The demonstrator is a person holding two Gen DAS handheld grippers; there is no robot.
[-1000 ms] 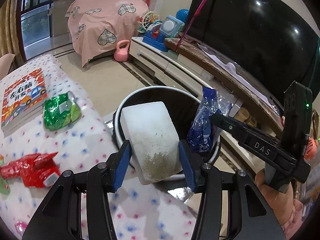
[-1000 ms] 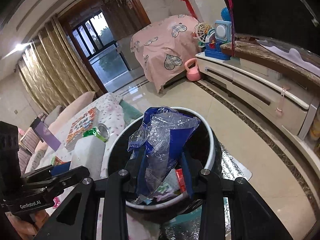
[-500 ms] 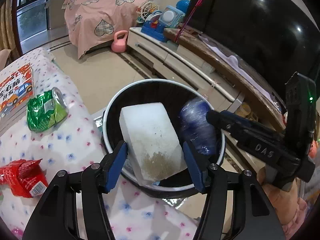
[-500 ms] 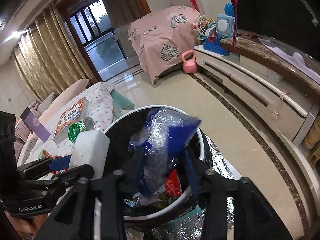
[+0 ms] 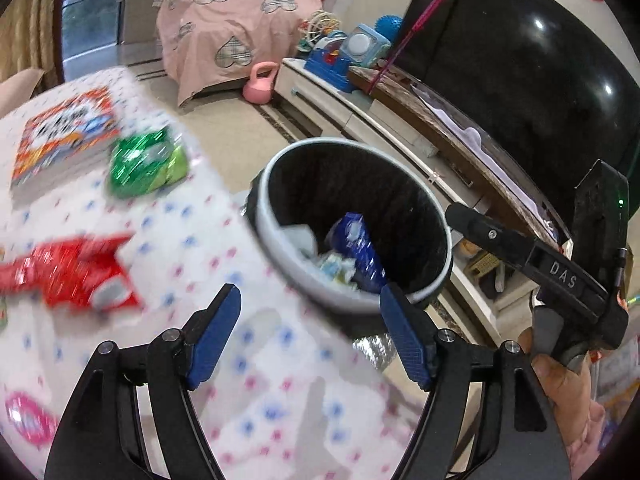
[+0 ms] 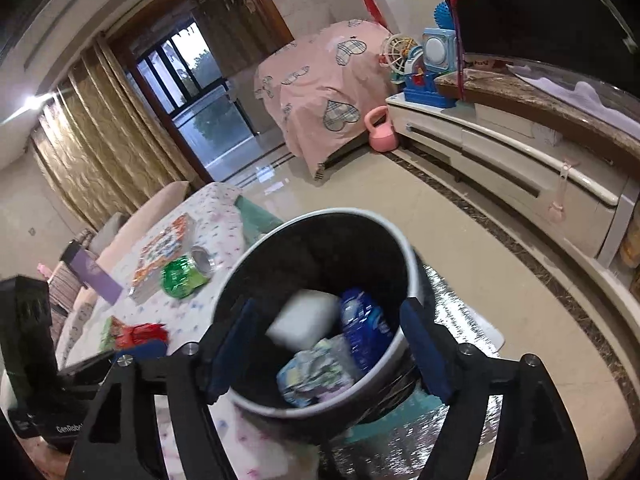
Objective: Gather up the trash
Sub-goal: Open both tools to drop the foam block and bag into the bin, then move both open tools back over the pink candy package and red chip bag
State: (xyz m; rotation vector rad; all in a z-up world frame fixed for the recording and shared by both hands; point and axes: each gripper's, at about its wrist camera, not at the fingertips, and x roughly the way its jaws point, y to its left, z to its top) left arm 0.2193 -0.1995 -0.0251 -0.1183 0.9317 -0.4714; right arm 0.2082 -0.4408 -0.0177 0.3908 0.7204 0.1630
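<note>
Releasing into the bin (image 5: 434, 216): both my hand-held grippers (image 5: 310, 334) (image 6: 326, 344) have just spread empty; next I pick the red wrapper (image 5: 76, 272) off the worktop (image 5: 256, 364).

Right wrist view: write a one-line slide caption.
Open right tongs above the bin holding a white block and blue wrapper.

A living room with glossy beige tile floor (image 6: 460, 240), gold curtains (image 6: 92, 152) flanking a dark-framed glass door (image 6: 200, 112), a low white TV cabinet (image 6: 520, 176) and large black television (image 5: 520, 80).
</note>
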